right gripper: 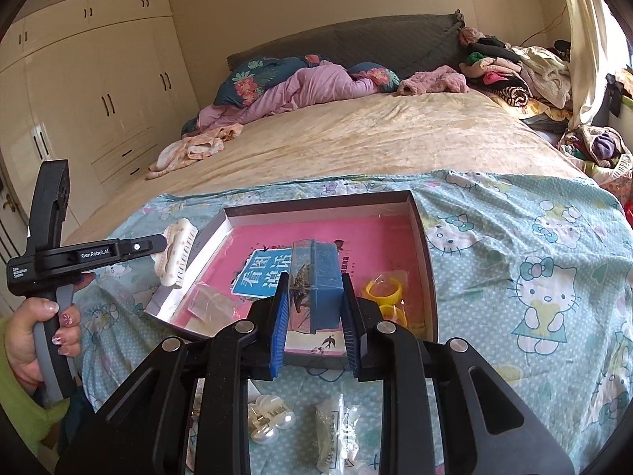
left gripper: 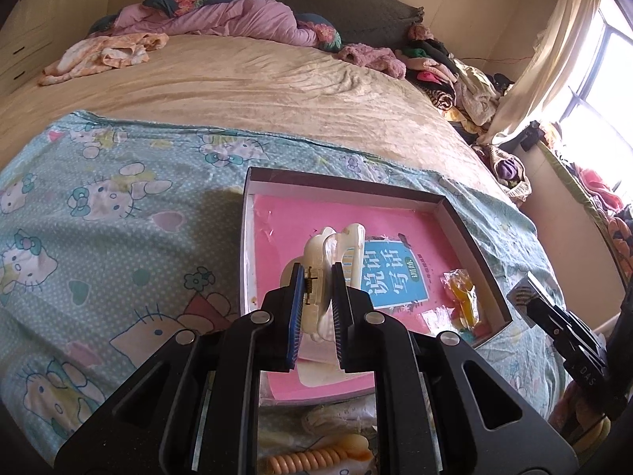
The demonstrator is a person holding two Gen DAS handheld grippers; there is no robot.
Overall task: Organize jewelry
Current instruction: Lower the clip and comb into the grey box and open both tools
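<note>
Left wrist view shows the left gripper [left gripper: 318,297] clamping a cream hair claw clip [left gripper: 328,261] above the tray's [left gripper: 470,233] near left, the right gripper [right gripper: 312,308] pinching a blue jewelry box [right gripper: 320,277] over it; next, I judge, lowering and releasing.

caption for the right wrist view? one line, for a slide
Right gripper clamps a clear-lidded blue box over the pink-lined tray while the left gripper holds a cream hair claw alongside.

Glossy cream plastic hair clip [left gripper: 328,261] between ribbed blue fingers [left gripper: 294,316]; beyond, matt cardboard box [left gripper: 470,233]; beneath, printed cotton sheet [left gripper: 118,237].
</note>
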